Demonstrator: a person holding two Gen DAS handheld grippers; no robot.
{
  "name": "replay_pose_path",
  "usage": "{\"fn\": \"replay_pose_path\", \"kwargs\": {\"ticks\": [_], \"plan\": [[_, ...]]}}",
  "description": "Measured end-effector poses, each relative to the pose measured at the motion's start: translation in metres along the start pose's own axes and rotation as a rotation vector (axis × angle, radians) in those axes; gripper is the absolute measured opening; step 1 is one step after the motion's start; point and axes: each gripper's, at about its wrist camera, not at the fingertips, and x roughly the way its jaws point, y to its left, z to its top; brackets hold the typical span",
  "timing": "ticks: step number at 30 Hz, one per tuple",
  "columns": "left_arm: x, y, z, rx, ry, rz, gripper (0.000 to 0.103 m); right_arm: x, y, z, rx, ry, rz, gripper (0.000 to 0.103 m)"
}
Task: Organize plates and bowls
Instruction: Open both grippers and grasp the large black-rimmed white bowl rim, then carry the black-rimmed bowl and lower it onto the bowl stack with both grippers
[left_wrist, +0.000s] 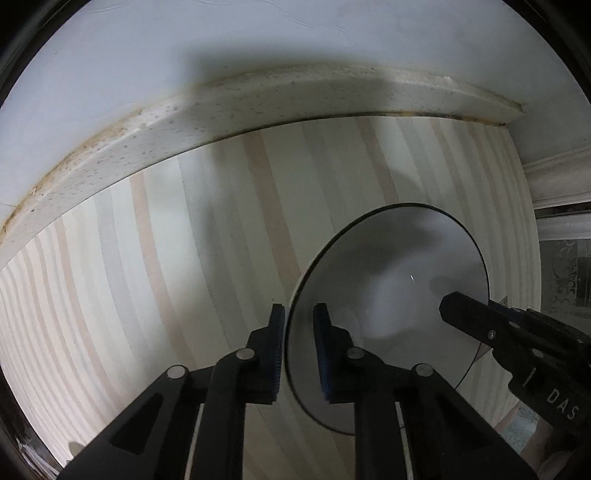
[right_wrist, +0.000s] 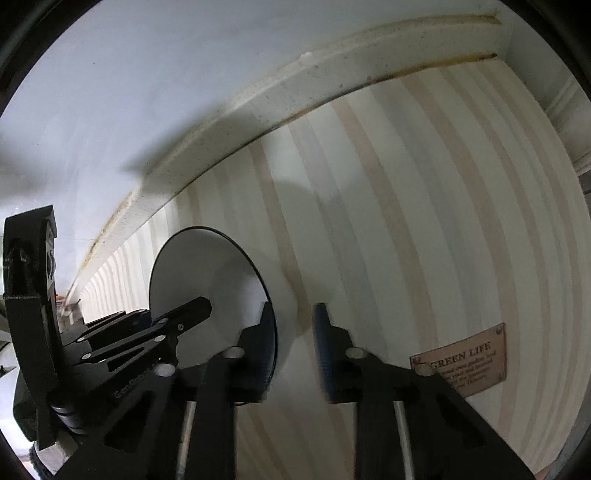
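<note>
A white plate with a thin dark rim (left_wrist: 391, 280) lies on the striped cloth (left_wrist: 184, 258). It also shows in the right wrist view (right_wrist: 207, 273). My left gripper (left_wrist: 299, 325) is open, its two blue-padded fingers straddling the plate's left rim with a gap on each side. My right gripper (right_wrist: 295, 325) is open at the plate's right edge; the rim lies against its left finger (right_wrist: 267, 343), and nothing is between the pads. The right gripper's finger (left_wrist: 465, 314) reaches over the plate's right edge in the left wrist view.
A stained white ledge (left_wrist: 221, 114) and a pale wall (left_wrist: 184, 44) close off the far side. A brown "GREEN LIFE" label (right_wrist: 461, 362) is sewn on the cloth at right. White moulding (left_wrist: 554, 177) and a printed dark panel (left_wrist: 569, 273) stand at the right edge.
</note>
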Motion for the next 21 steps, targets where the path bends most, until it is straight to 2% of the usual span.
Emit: {"fn": "replay_pose_path", "kwargs": {"ticks": [2,9,10,21], "plan": [[-0.001,0.000,-0.002,-0.001,-0.007,0.006,0.013,0.000,0.003,0.000,-0.017,-0.004,0.010,0.012],[-0.006,-0.001,-0.007,-0.003,-0.009,0.002,0.013,0.001,0.008,0.000,-0.026,0.004,-0.006,0.012],[-0.005,-0.001,0.004,-0.001,-0.010,0.003,0.013,0.001,0.008,0.000,-0.028,0.003,-0.007,0.012],[-0.049,-0.012,-0.014,0.042,-0.062,0.008,0.013,-0.011,0.011,-0.003,-0.034,-0.008,0.002,0.012]]}}
